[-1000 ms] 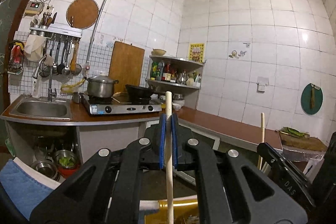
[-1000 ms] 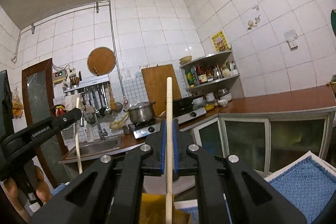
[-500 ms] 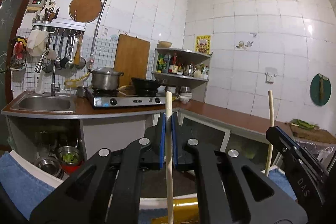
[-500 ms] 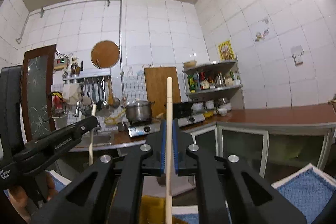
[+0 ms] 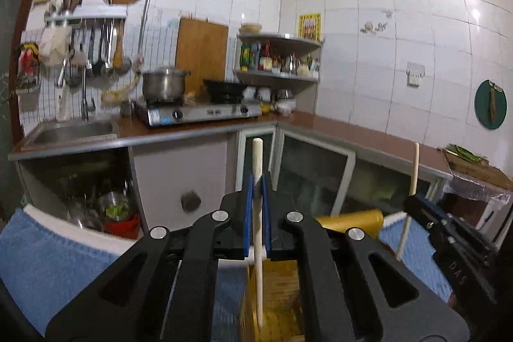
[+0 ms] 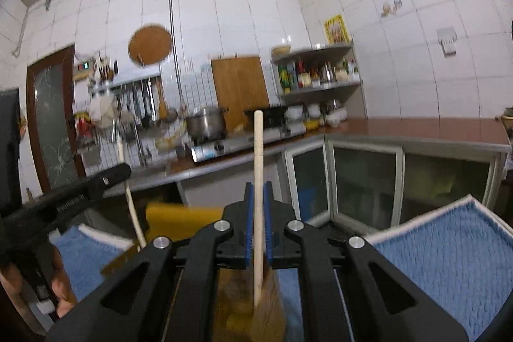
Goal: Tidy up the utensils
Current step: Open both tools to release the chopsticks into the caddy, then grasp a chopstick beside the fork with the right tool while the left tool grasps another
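Note:
My left gripper [image 5: 256, 181] is shut on the pale handle of a wooden utensil [image 5: 258, 233], held upright over a yellow holder [image 5: 279, 294] on a blue towel [image 5: 54, 271]. My right gripper [image 6: 258, 191] is shut on the handle of a second wooden utensil [image 6: 258, 181], whose wide wooden head [image 6: 267, 303] hangs below the jaws. The right gripper and its handle show in the left wrist view [image 5: 413, 201]. The left gripper with its handle shows in the right wrist view [image 6: 123, 170], beside the yellow holder [image 6: 173, 221].
A kitchen counter [image 5: 198, 130] carries a sink [image 5: 73, 130], a gas stove with a pot [image 5: 163, 84] and a corner shelf of bottles [image 5: 275, 60]. Glass cabinet doors [image 6: 362, 181] stand below the counter. A hand [image 6: 61, 294] holds the left gripper.
Both grippers have tilted down and lowered with their utensils; the kitchen has risen in both views and the yellow holder and blue towel show more.

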